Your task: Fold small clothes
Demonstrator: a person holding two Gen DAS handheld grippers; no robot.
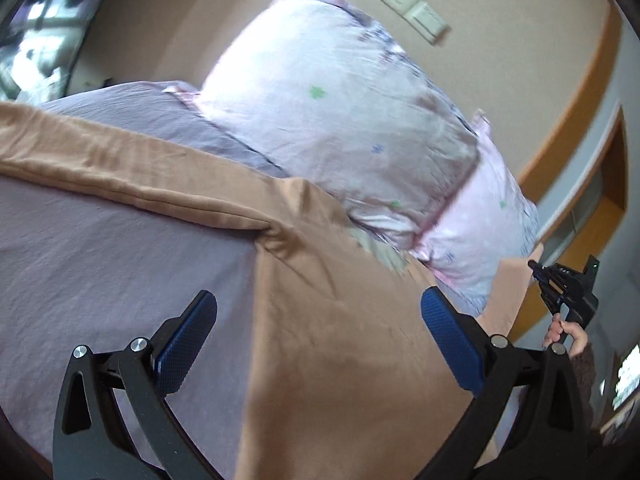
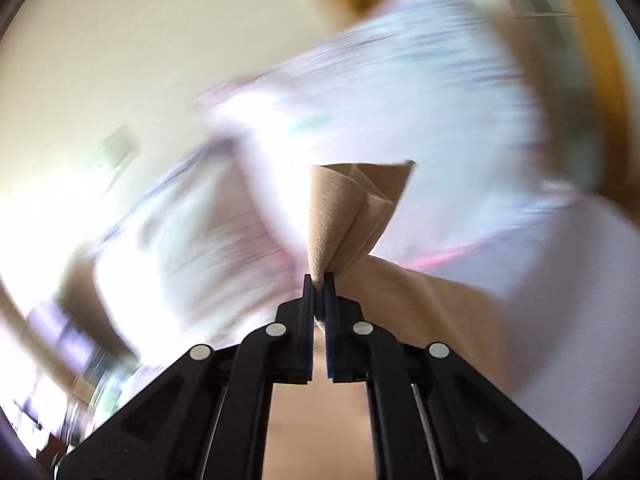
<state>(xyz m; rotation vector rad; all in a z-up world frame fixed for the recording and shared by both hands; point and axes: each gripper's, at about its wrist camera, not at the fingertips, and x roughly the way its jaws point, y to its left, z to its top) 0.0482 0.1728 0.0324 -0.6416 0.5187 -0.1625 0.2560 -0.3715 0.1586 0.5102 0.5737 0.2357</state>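
A tan garment [image 1: 340, 340] lies spread on the lilac bed sheet [image 1: 100, 260], one long sleeve running off to the left. My left gripper [image 1: 318, 320] is open just above the garment's body, its blue pads on either side and holding nothing. My right gripper [image 2: 319, 280] is shut on a bunched corner of the tan garment [image 2: 352, 208] and lifts it. It also shows in the left wrist view [image 1: 560, 284], at the far right edge, pulling the cloth up. The right wrist view is heavily blurred by motion.
Two pink patterned pillows [image 1: 348, 120] lean against the beige wall behind the garment. Wall switches [image 1: 416, 10] are above them. A wooden headboard edge [image 1: 568, 128] curves at the right. A window [image 1: 44, 28] is at top left.
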